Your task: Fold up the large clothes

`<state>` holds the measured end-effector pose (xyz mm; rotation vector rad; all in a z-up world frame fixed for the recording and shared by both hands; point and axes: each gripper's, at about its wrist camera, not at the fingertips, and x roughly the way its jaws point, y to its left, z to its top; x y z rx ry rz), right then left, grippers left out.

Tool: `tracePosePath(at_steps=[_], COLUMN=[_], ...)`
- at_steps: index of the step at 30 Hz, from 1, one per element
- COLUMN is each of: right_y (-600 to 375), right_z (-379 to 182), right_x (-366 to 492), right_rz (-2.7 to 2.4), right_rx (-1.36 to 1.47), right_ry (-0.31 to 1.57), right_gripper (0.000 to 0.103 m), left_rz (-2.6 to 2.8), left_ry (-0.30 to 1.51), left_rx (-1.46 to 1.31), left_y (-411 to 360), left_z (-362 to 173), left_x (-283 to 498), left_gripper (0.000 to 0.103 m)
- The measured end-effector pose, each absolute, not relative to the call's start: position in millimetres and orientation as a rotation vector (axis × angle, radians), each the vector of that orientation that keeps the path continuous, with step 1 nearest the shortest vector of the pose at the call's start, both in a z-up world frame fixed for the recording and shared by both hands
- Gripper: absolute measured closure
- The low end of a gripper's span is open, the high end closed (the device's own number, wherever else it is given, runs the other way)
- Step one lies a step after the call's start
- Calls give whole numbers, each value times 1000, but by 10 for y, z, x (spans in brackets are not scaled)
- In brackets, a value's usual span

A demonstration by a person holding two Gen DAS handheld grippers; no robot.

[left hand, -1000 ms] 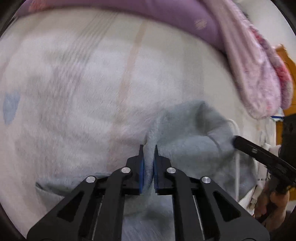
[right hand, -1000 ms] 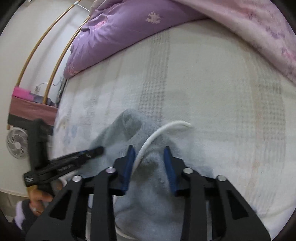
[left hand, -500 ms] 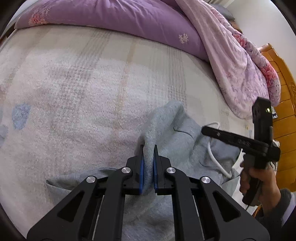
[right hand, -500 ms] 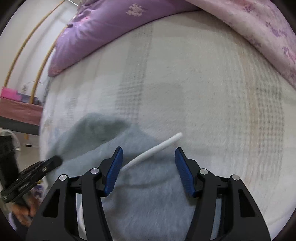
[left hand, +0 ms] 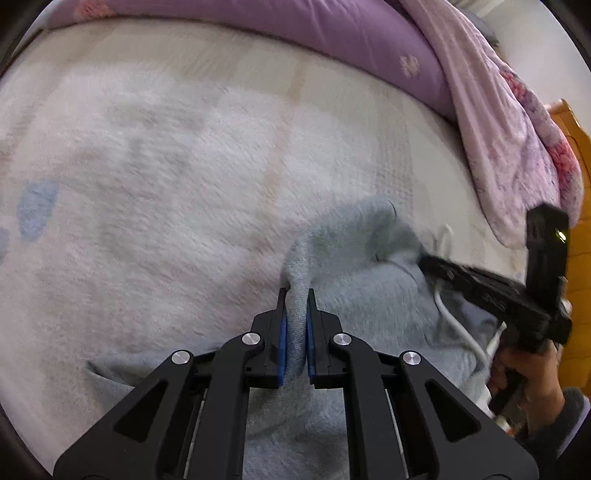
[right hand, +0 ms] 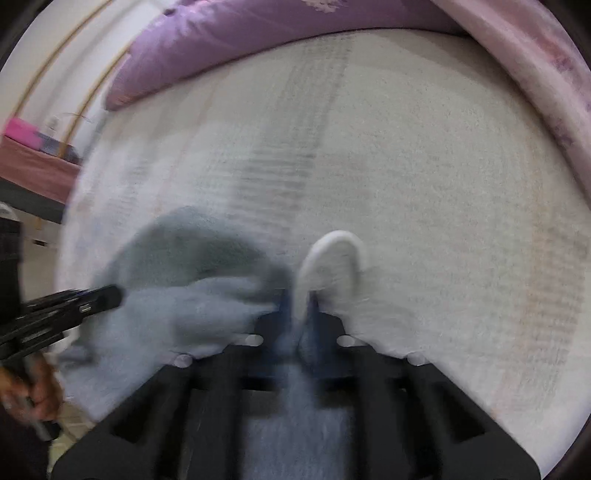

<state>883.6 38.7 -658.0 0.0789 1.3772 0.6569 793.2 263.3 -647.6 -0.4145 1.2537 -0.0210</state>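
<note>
A grey fleece garment [left hand: 373, 295] with a white drawstring [left hand: 454, 325] lies bunched on the bed. My left gripper [left hand: 296, 295] is shut on a raised fold of the garment. In the right wrist view, which is blurred, my right gripper [right hand: 298, 306] is shut on the garment [right hand: 207, 299] at its edge, with the white drawstring [right hand: 332, 251] looping just beyond the tips. The right gripper also shows in the left wrist view [left hand: 428, 264], its tip on the cloth at the right. The left gripper shows at the left edge of the right wrist view [right hand: 110, 295].
The bed is covered by a pale fleece blanket [left hand: 166, 184]. A purple quilt [left hand: 295, 29] and a pink quilt [left hand: 509, 129] are piled along the far side. A wooden headboard [left hand: 576, 206] stands at the right. A pink box [right hand: 22, 133] lies off the bed.
My right gripper was open over the drawstring half a second ago and has now closed on the garment's edge. My left gripper has stayed shut on its fold. Both views are shifting.
</note>
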Motion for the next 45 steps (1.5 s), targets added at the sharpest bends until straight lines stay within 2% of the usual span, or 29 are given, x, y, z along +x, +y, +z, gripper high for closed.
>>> tracePosePath(at_steps=[2, 9, 14, 20, 28, 31, 34, 38, 39, 42, 45], right_y=[368, -94, -387, -580, -629, -669, -749, -768, -752, -631, -539], right_z=[-6463, -5414, -5011, -5232, -6119, -6124, -5971, -5550, -5511, -5530, -5789], right_x=[8764, 8257, 7437, 6211, 5138, 5020, 4989, 5131, 5213, 5454, 5641], right_rz=[665, 685, 694, 618, 477, 457, 440, 443, 442, 433, 428], right_rx=[44, 201, 208, 234, 264, 302, 344, 389, 408, 429, 502], right_ry=[1329, 998, 945, 1077, 1364, 1394, 1389, 1270, 1260, 1241, 1289], right_gripper=[96, 96, 96, 96, 93, 93, 93, 93, 93, 93, 93], left_rz=[-16, -111, -175, -231, -168, -158, -177, -218, -221, -255, -216], left_ry=[1198, 961, 901, 979, 1245, 1273, 1205, 1088, 1078, 1080, 1221], left_rx=[-422, -416, -352, -364, -390, -431, -474, -518, -519, -541, -467], left_y=[2632, 2634, 2474, 2195, 2081, 2125, 2133, 2013, 1934, 1726, 1496], left_z=[-6338, -5522, -5211, -5470, -6226, -6207, -5959, -5645, -5623, -5699, -6128], left_x=[7900, 7468, 6840, 5932, 5073, 4937, 4907, 5110, 5207, 5406, 5545], left_gripper=[96, 96, 97, 97, 96, 96, 95, 74, 73, 73, 73])
